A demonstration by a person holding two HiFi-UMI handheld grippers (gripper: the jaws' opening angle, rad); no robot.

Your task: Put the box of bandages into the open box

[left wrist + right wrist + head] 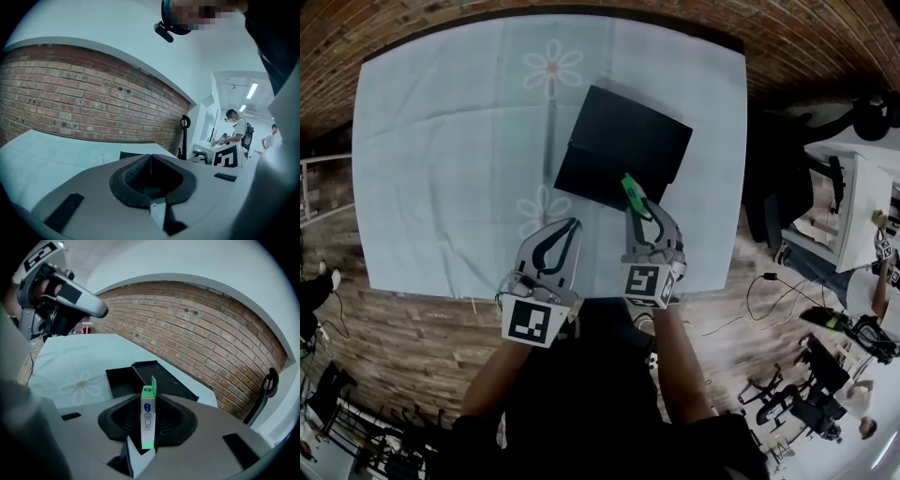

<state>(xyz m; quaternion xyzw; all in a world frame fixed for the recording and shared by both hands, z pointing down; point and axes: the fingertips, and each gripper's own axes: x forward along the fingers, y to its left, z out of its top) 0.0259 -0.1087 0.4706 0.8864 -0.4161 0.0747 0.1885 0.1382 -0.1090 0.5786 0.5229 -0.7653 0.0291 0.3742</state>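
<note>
At the near edge of the open black box (623, 150), the right gripper (636, 200) has its jaws clamped on the bandage box (148, 420); the left gripper (574, 226) has its jaws together.

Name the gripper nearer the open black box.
Right. The right gripper, holding the bandage box, is at the near edge of the black box; the left gripper is short of it.

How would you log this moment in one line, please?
right tongs: shut on bandage box | left tongs: shut, empty | open black box: on tablecloth | bandage box: not yet inside
</note>
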